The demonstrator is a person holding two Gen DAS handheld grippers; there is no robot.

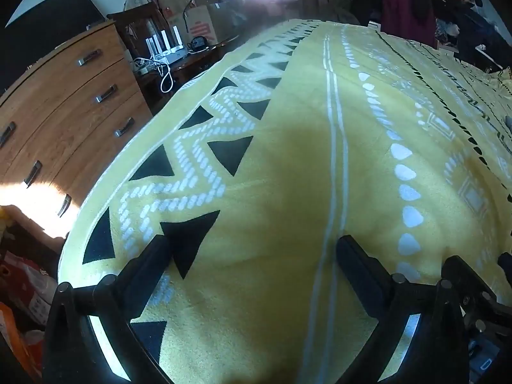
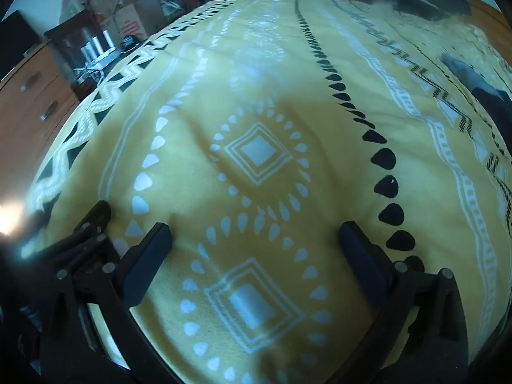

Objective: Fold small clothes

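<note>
You had a bed [image 1: 288, 166] in front of you, covered edge to edge by a yellow blanket [image 2: 198, 102] printed with black triangles, white zigzags, dotted diamonds and long white stripes. The blanket lay mostly flat, with soft wrinkles around the diamond pattern. At the far right of the bed, a dark cloth [image 2: 480, 86] lay on the blanket, too blurred to tell what it was, and a heap of clothes [image 1: 425, 3] sat past the far end.

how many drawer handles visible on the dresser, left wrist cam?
6 on the wooden dresser. More may sit outside the frame.
</note>
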